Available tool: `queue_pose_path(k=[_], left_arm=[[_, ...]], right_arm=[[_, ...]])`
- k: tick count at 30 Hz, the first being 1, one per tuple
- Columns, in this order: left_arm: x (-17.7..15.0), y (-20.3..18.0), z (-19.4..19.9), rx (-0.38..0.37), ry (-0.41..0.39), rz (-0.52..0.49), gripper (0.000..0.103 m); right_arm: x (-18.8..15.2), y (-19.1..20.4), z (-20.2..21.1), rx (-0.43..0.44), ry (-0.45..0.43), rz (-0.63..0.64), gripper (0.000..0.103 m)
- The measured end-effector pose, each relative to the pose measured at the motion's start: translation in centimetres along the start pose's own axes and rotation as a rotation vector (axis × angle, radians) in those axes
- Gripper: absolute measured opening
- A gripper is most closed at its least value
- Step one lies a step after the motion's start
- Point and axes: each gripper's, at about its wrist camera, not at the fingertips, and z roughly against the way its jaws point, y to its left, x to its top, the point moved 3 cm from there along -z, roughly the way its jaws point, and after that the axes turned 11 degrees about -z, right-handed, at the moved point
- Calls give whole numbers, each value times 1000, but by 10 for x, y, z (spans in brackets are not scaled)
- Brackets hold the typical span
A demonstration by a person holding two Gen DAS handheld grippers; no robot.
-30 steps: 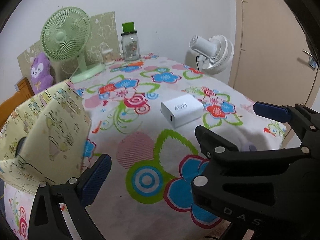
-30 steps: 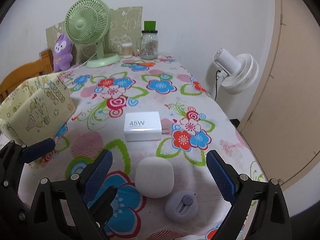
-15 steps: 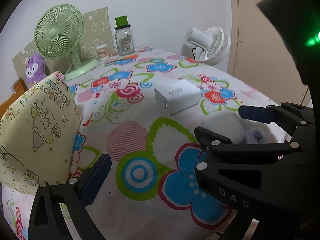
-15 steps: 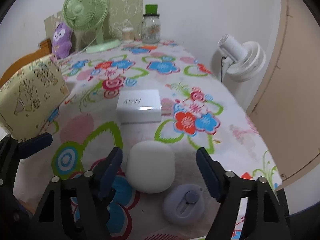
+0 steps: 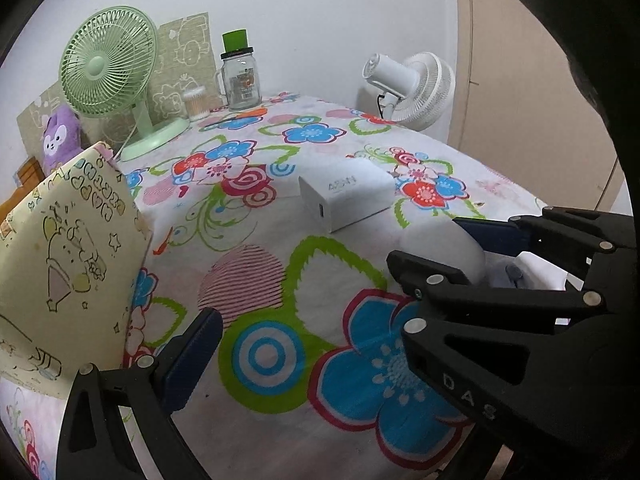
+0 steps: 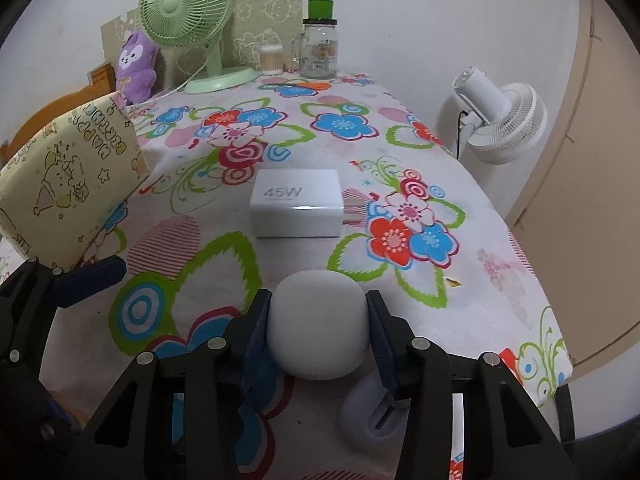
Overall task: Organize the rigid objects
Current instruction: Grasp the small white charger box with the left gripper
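We look down on a table under a flowered tablecloth [image 6: 500, 280] that fills most of both wrist views. At ten o'clock in the right wrist view stands a yellow gift bag [image 6: 68, 188] printed with doodles, tilted, near the table's edge. At the far end, at eleven o'clock, a green desk fan [image 6: 188, 4] stands upright, and at three o'clock a white fan [image 6: 504, 120] sits beyond the table's edge. A purple plush toy [image 6: 134, 66] leans at the back beside the green fan, with a glass jar [image 6: 319, 50] bearing a green lid at twelve o'clock. Near the centre lies a white 45W charger box [image 6: 297, 208], flat on the cloth. Just below it, at six o'clock, our right gripper [image 6: 318, 322] has just been closing, and its blue pads now press both sides of the white rounded case [image 6: 318, 324], clenched on it. A small grey round gadget [image 6: 360, 412] lies just beside that case at five o'clock. Our left gripper [image 5: 332, 280] hangs with its jaws spread wide and nothing between them.
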Motion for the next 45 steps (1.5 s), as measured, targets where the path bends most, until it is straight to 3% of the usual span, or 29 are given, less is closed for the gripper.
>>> queue_pose_path(k=[10, 26, 35, 45], left_arm=[[19, -3, -7, -44, 9, 43, 102], [56, -6, -34, 21, 43, 75, 102], [73, -9, -57, 15, 75, 74, 98], [82, -8, -73, 8, 112, 72, 84]], right_arm=[[13, -26, 1, -17, -22, -52, 50], [37, -73, 1, -12, -63, -136, 50], [50, -92, -10, -23, -63, -170, 50], [59, -96, -22, -19, -52, -179, 50]])
